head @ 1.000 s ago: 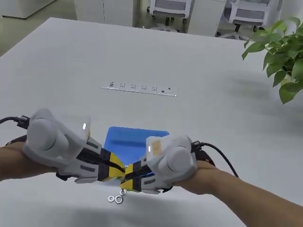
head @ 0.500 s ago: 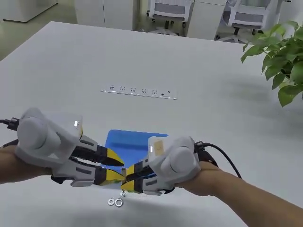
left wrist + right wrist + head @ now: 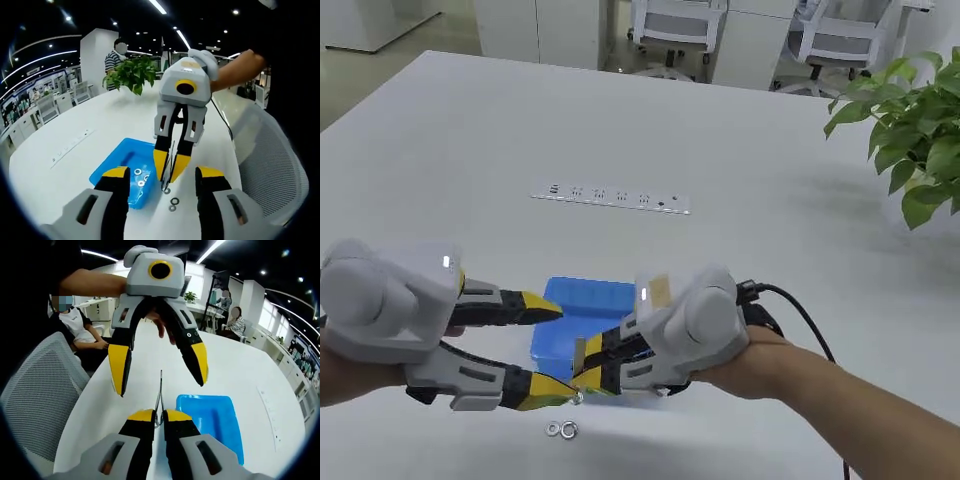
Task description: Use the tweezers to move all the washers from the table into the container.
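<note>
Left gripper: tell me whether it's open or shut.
Open. The left gripper has its jaws spread wide, gripping nothing, in both gripper views.

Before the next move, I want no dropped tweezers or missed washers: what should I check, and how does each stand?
1. Right gripper shut on tweezers: ok.
2. Left gripper open, holding nothing: ok.
3. Container open, close by: ok.
4. Table free of washers: not ok, two lie by the container.
5. Tweezers gripping a washer: cannot tell.
</note>
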A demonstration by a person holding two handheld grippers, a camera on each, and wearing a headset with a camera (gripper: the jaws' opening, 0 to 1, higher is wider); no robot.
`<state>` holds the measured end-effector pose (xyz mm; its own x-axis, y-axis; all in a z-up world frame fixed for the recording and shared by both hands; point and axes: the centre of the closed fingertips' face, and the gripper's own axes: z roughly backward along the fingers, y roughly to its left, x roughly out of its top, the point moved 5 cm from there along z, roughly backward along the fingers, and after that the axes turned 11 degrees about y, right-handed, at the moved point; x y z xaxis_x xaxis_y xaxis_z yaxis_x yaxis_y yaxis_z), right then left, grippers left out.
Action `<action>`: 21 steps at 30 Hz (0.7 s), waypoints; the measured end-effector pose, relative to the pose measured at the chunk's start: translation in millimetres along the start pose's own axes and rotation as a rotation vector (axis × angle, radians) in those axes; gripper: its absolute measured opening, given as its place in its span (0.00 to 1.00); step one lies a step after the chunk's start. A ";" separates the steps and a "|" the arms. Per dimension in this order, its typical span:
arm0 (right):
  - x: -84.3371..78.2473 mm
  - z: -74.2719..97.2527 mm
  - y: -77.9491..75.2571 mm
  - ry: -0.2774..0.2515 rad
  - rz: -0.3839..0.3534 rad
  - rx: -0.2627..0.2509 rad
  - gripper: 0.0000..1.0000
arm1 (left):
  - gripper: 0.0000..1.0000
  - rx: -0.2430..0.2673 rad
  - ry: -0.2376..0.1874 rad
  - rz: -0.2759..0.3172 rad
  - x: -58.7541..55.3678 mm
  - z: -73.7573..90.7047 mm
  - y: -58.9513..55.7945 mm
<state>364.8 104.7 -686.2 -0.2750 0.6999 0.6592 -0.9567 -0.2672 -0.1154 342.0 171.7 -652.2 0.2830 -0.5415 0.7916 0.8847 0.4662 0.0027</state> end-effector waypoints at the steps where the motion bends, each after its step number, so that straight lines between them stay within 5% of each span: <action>1: 1.4 1.3 -0.8 0.000 0.003 -0.003 0.08 | 0.62 0.006 -0.006 0.008 0.2 1.0 0.3; 6: 8.9 9.3 -6.3 0.000 0.009 -0.008 0.08 | 0.77 0.035 0.002 0.054 -2.9 3.7 2.0; 21: 13.8 24.6 -30.7 0.000 0.022 -0.039 0.08 | 0.93 0.079 -0.040 0.088 -0.4 14.1 0.2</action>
<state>392.7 106.3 -655.3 -0.2959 0.6945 0.6559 -0.9535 -0.2562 -0.1588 336.8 181.9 -643.9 0.3417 -0.4682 0.8149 0.8248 0.5650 -0.0213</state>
